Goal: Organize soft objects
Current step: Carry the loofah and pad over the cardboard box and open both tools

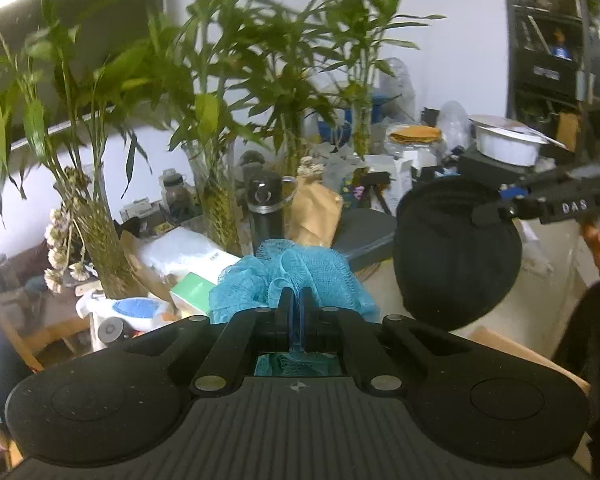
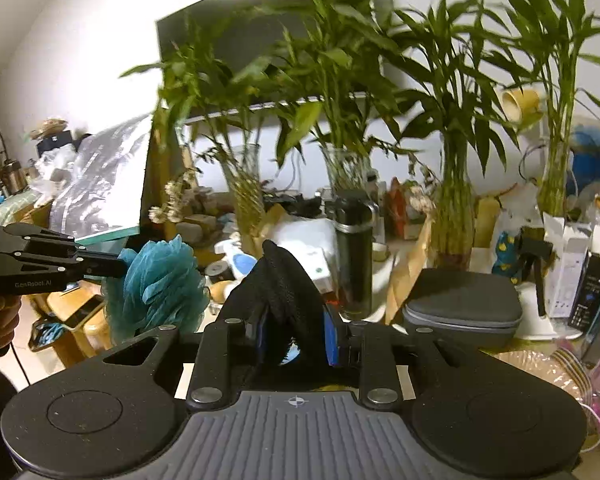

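Two tongs, left (image 1: 296,300) pinching loofah (image 1: 292,276), right (image 2: 296,320) clamping beanie (image 2: 284,292)

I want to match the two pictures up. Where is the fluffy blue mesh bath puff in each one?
Left wrist view: the fluffy blue mesh bath puff is bottom centre, pinched in the left tongs.
Right wrist view: the puff is at the left, hanging from the same tongs.
Shared landmark: the tall dark metal flask behind it.

Blue mesh loofah (image 1: 296,276) in left hand-held gripper (image 1: 296,300); black cap (image 1: 452,256) in right hand-held gripper (image 1: 488,214).
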### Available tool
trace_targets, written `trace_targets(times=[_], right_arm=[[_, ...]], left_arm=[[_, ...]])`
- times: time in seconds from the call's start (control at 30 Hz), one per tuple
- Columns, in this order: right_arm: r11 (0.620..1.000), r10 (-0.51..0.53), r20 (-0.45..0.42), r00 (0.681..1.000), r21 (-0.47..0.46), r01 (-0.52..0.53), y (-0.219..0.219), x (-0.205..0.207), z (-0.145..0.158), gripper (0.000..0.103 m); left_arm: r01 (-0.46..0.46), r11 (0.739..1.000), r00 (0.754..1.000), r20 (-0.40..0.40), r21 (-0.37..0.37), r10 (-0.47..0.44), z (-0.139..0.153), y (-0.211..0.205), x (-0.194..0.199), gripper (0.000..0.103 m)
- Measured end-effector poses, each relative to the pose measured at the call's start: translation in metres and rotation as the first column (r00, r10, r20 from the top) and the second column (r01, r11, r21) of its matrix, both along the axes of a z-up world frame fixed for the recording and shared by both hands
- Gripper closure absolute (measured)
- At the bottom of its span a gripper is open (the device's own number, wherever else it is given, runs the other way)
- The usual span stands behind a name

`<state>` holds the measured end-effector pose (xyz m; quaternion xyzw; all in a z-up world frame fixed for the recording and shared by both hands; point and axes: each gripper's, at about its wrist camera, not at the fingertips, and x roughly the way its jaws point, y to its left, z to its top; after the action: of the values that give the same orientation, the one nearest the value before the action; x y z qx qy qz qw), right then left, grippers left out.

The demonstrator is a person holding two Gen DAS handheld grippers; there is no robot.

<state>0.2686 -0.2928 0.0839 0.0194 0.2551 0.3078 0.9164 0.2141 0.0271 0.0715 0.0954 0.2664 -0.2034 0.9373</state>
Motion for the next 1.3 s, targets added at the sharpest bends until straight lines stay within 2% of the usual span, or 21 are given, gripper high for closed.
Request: trace_targets(times=[0.27,0.53,0.67,0.87,1.0,1.03,1.17,1.3], right_arm=[[0.997,0.069,0.008,0.998,-0.047,-0.069,0.002,-0.047,0.011,0.073],[0.980,0.184,0.004,0.983,-0.081,-0.183,0.000,-0.086,0.015,0.072],[0.970,0.214,0.000,0.977,-0.121,-0.213,0.002,-0.101,0.012,0.072],[0.956,0.251,-0.050,0.967,-0.147,-0.256,0.010,-0.113,-0.007,0.071],[0.949,0.255,-0.066,0.965,-0.172,-0.263,0.017,-0.118,-0.021,0.071],[0.950,0.250,-0.067,0.966,-0.175,-0.258,0.017,-0.118,-0.023,0.071],[0.954,0.227,-0.066,0.972,-0.185,-0.235,0.016,-0.117,-0.030,0.071],[0.954,0.221,-0.068,0.973,-0.192,-0.230,0.014,-0.116,-0.031,0.071]], left_arm=[[0.044,0.999,0.999,0.015,0.024,-0.044,0.019,-0.006,-0.054,0.100],[0.111,0.993,0.994,-0.005,0.048,-0.110,0.016,-0.015,-0.094,0.100],[0.138,0.990,0.990,-0.037,0.040,-0.137,0.001,-0.018,-0.102,0.100],[0.151,0.986,0.986,-0.081,0.074,-0.145,-0.034,-0.027,-0.110,0.100],[0.150,0.985,0.985,-0.095,0.090,-0.142,-0.053,-0.031,-0.117,0.095],[0.149,0.985,0.985,-0.103,0.090,-0.139,-0.056,-0.031,-0.118,0.093],[0.085,0.993,0.991,-0.106,0.079,-0.076,-0.061,-0.026,-0.128,0.050],[0.045,0.998,0.992,-0.123,0.054,-0.038,-0.063,-0.023,-0.137,0.046]])
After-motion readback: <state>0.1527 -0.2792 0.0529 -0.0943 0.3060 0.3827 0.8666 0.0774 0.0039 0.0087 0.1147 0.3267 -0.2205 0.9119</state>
